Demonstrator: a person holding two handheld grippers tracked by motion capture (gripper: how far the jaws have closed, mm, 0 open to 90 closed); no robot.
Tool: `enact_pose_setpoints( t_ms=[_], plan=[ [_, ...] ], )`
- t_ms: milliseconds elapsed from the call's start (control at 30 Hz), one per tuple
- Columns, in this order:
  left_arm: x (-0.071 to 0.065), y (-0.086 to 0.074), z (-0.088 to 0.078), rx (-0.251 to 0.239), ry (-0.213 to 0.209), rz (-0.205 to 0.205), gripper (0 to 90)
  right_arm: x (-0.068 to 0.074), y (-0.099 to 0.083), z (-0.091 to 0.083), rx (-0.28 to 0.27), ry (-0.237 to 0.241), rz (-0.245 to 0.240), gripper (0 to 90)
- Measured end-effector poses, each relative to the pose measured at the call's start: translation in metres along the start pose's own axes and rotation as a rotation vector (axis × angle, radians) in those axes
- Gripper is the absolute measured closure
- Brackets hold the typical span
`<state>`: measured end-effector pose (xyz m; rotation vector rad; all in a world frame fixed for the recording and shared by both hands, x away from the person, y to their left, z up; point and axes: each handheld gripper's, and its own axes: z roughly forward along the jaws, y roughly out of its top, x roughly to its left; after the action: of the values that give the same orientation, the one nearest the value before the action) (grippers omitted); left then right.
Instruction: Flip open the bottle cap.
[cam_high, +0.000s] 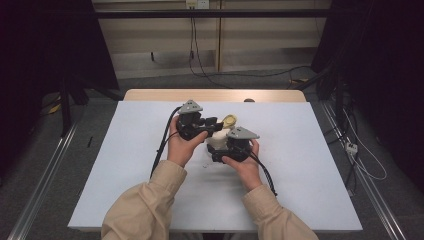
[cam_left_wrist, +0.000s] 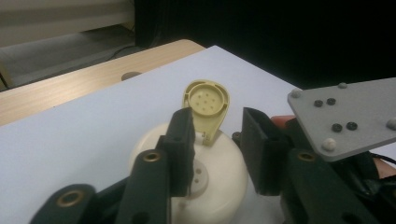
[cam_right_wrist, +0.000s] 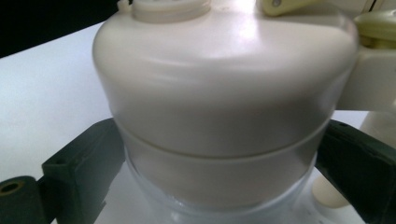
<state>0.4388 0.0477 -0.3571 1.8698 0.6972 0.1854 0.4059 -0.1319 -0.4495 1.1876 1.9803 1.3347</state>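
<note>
Gripping the cream round plastic jar (cam_right_wrist: 224, 116), the right gripper (cam_high: 226, 150) steadies it; its yellowish flip lid (cam_left_wrist: 206, 100) stands open between the left gripper's (cam_high: 212, 125) parted fingers (cam_left_wrist: 182, 140), leaving the contents to handle.

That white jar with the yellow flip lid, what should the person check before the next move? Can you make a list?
1. Yellow flip lid swung up and open: ok, it stands upright behind the jar's top.
2. Left gripper let go of the lid: ok, its fingers stand apart on either side of the hinge, not pressing it.
3. Right gripper holding the white jar steady: ok, its fingers sit against both sides of the jar's lower part.
4. Jar upright on the table: ok.
5. Holes in the jar's top free of blockage: cannot tell, partly hidden by a finger.
</note>
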Motion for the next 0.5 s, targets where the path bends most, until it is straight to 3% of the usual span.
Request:
enact_pose_setpoints(
  t_ms=[267,500],
  plan=[
    [0.005,-0.008,-0.012,-0.001,0.02,-0.026,41.4,-0.002,-0.003,-0.008,-0.002,0.014,0.002,4.6],
    [0.009,-0.019,-0.026,-0.001,0.029,-0.022,30.6,-0.001,-0.004,-0.021,-0.014,0.04,0.003,4.9]
  ],
)
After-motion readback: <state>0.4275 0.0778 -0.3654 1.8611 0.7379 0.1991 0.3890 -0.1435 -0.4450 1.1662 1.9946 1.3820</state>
